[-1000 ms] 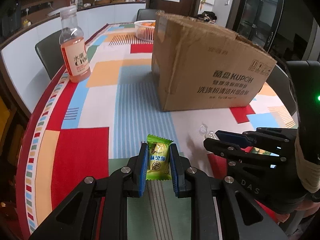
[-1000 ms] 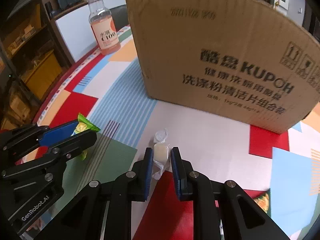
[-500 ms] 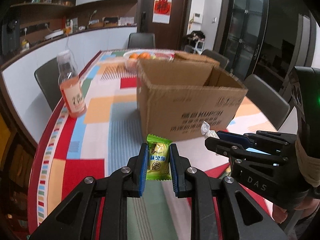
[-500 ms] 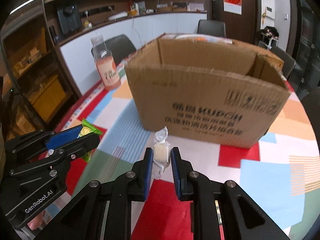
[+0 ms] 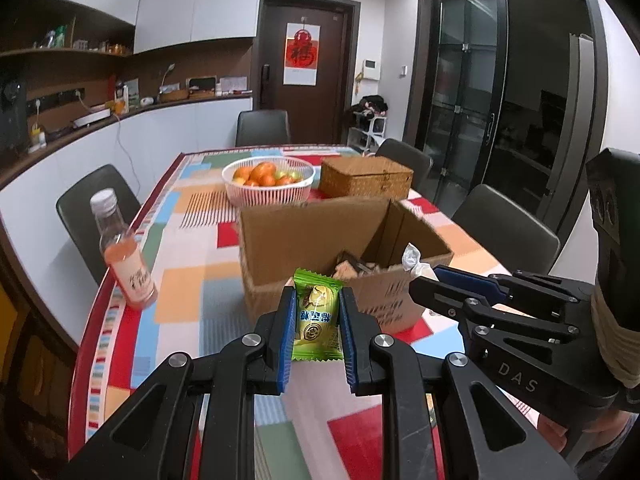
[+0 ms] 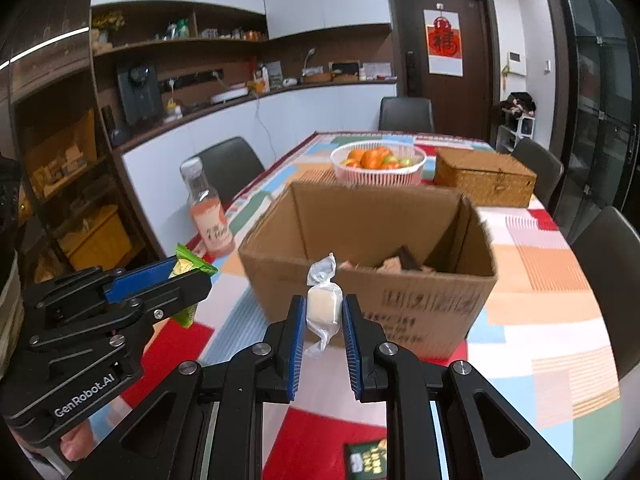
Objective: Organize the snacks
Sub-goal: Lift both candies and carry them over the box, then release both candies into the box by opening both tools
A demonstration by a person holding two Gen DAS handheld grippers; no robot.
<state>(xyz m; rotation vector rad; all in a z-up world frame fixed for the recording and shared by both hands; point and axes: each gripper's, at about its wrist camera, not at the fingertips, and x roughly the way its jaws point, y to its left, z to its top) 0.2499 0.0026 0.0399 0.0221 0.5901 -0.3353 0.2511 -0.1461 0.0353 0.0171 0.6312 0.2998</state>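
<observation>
**Two candies carried up toward the open box**

Left wrist view: the left hand-held gripper is clamped on a green wrapped candy, held upright between the blue pads. Beyond it stands the cardboard box, open at the top, with some wrapped snacks visible at the bottom. The right hand-held gripper reaches in from the right, near the box's front rim. To do the drop well, the left one should judge its path so the candy clears the near wall, come over the opening, and only then let go; releasing short would land the candy on the tabletop. A second ago this view looked down on the tabletop with the box's side looming above; now the camera sits higher and sees into the box, the fruit basket and the drink bottle beyond

Right wrist view: the right hand-held gripper grips a white twist-wrapped candy, just in front of the box. The left hand-held gripper holds its green candy off to the left. Both should avoid crowding each other over the opening. Earlier the box wall filled this view; now its interior shows
</observation>
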